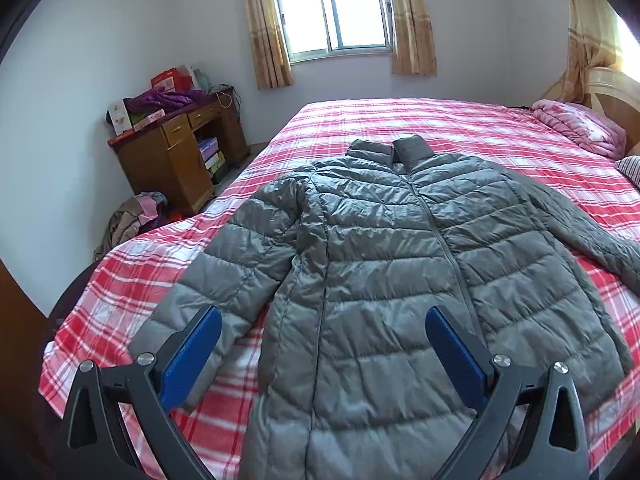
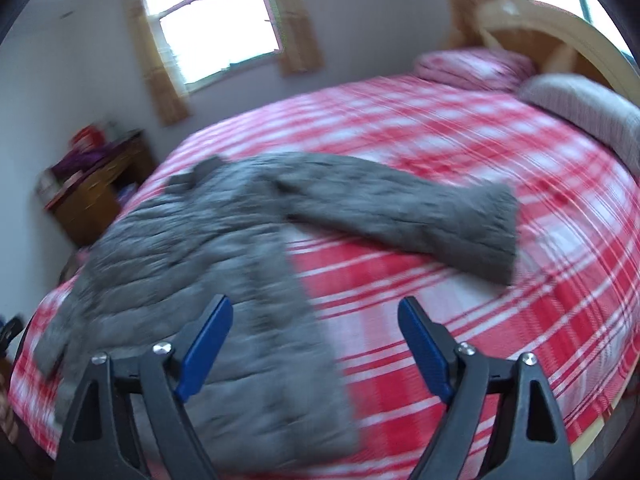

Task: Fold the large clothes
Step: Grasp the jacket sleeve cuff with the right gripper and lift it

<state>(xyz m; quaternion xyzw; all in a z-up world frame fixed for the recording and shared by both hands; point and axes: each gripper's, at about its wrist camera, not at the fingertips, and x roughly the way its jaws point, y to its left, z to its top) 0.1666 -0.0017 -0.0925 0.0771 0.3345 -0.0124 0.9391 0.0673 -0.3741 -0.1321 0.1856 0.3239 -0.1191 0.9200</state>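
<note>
Grey puffer jacket [image 1: 392, 240] spread flat on red plaid bed [image 1: 460, 120], both grippers' jaws spread, empty.

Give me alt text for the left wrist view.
A grey puffer jacket lies spread flat, zipped, on a bed with a red plaid sheet. The open left gripper hovers above its hem, nothing between its jaws. Behind: a cluttered wooden desk and curtained window.

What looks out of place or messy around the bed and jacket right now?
The grey jacket lies flat and zipped on the bed, nothing odd. Off the bed, a heap of clothes sits on the floor beside the cluttered desk.
</note>
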